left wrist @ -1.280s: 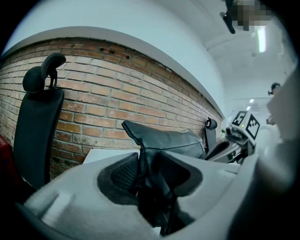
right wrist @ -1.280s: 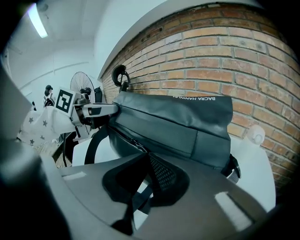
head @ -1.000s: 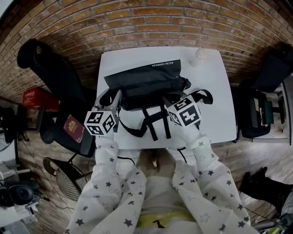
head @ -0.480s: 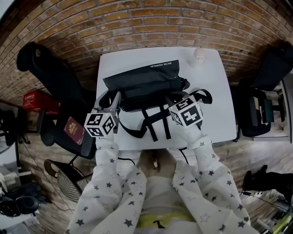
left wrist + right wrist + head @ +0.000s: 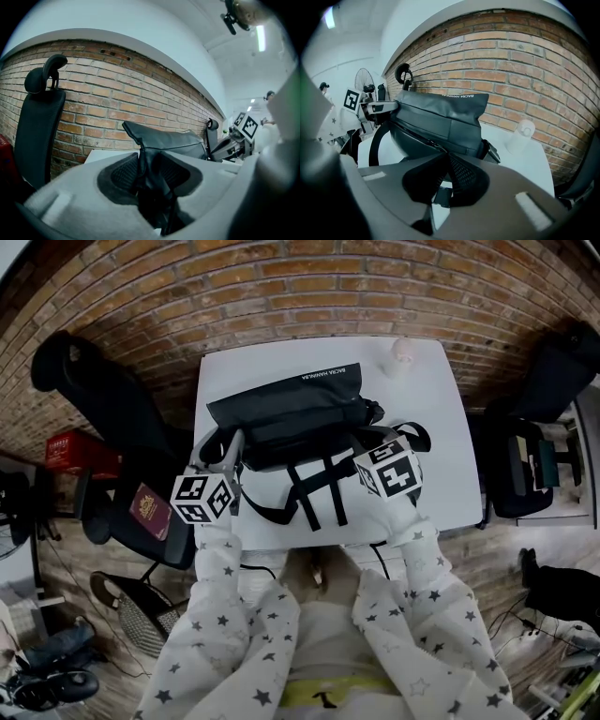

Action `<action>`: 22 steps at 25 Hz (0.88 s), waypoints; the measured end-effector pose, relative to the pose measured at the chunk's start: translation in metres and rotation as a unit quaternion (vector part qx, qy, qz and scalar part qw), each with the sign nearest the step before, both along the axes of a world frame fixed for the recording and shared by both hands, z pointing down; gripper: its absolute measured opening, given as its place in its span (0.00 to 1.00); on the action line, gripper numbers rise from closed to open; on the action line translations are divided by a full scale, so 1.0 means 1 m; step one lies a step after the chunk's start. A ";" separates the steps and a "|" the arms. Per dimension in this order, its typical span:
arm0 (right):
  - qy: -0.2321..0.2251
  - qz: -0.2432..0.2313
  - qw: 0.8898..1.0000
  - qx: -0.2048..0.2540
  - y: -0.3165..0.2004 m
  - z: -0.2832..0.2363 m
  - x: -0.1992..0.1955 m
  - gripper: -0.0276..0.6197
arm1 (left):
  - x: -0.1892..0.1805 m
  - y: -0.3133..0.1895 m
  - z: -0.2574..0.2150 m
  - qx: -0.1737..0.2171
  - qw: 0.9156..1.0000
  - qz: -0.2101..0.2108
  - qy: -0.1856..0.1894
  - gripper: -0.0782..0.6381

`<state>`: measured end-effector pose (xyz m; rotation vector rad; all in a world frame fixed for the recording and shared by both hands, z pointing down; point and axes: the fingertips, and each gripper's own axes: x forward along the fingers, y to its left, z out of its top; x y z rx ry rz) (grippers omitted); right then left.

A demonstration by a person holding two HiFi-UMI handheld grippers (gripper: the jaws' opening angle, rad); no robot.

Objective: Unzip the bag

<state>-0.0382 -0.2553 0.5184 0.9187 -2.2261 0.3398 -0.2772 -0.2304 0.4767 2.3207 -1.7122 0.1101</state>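
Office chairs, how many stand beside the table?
2: the left chair stands left of the table; the right chair right of it. Others may be hidden out of frame.

Looking down on a white rectangular table [image 5: 441, 399] backing onto a red-brown brick wall [image 5: 300, 282]. Noting a black high-backed office chair [image 5: 98, 390] standing left of it on a wood-plank floor [image 5: 506, 545]. Glowing overhead: a white ceiling strip light [image 5: 260, 37].

Soft even indoor light, heavy fisheye warp, dark vignetted corners
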 end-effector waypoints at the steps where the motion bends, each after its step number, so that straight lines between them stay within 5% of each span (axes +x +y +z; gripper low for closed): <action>1: 0.001 0.003 1.000 0.000 0.000 0.000 0.002 0.07 | 0.000 0.000 0.000 0.000 1.000 0.000 0.000 0.31; 22: 0.023 0.057 0.998 0.016 -0.012 0.000 0.041 0.07 | 0.000 -0.001 0.002 -0.001 1.000 -0.006 -0.002 0.31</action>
